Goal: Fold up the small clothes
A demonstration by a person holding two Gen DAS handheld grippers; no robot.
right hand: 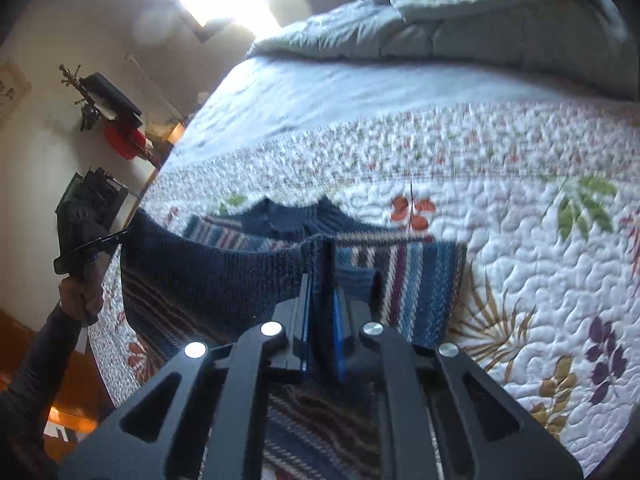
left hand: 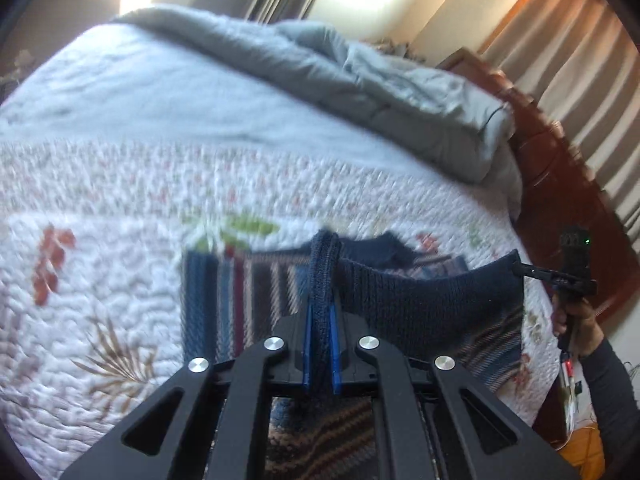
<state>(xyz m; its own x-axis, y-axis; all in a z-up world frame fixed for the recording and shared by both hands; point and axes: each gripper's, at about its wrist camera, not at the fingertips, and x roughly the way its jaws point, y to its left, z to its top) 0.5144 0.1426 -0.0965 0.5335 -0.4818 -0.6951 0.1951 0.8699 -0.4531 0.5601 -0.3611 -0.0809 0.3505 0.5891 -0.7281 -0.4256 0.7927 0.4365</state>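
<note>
Sweater [left hand: 256, 292] hem pinched in both closed hand-held grippers [left hand: 322, 276] [right hand: 322, 264].

Black hand-held grippers, blue pads, dark sleeves

Our left hand-held gripper [left hand: 322, 320] has matte black linkage arms with slotted cut-outs, four round silver screw heads and blue pads on the inner faces of its fingers [left hand: 307, 348]; our right hand-held gripper [right hand: 322, 300] is built the same, with four silver screws and blue pads. From the side, the right unit's black body shows a small green light. We wear dark grey long sleeves [left hand: 608, 384] reaching the wrist.
</note>
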